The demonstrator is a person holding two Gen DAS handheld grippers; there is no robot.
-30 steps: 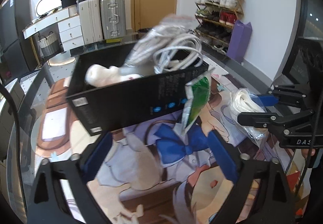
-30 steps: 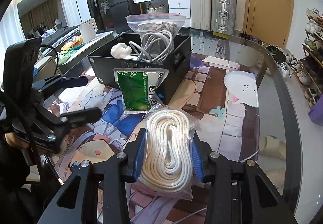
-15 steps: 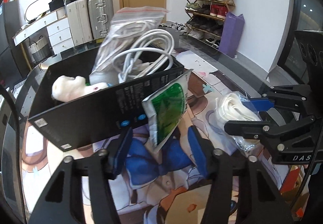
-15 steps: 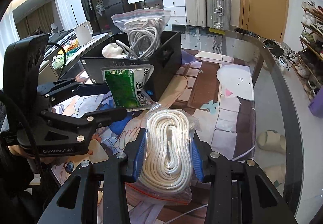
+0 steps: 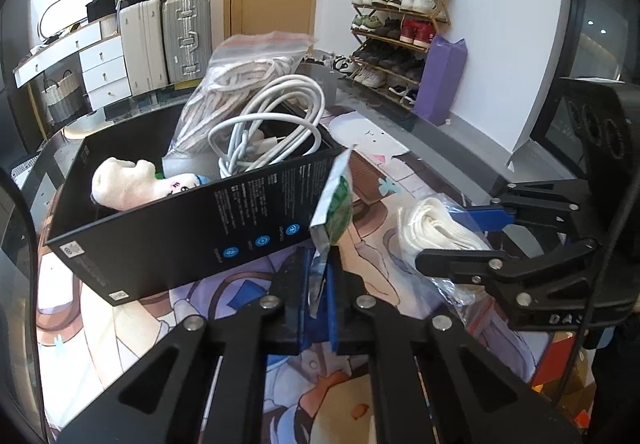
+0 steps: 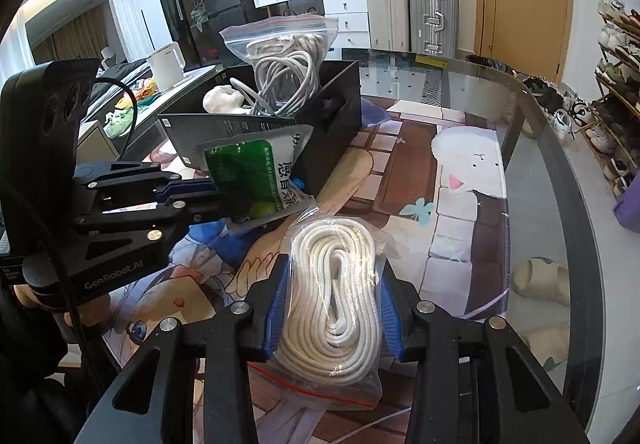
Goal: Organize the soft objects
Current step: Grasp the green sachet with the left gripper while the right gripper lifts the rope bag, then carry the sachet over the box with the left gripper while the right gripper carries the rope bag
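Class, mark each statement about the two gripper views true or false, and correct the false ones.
1. The left gripper is shut on the green packet. True.
2. The right gripper holds a bagged coil of white rope. True.
3. The black box holds nothing. False: a white cable, another bagged rope and a white plush toy sit in it.
4. The green packet lies inside the box. False: it is outside, against the front wall.
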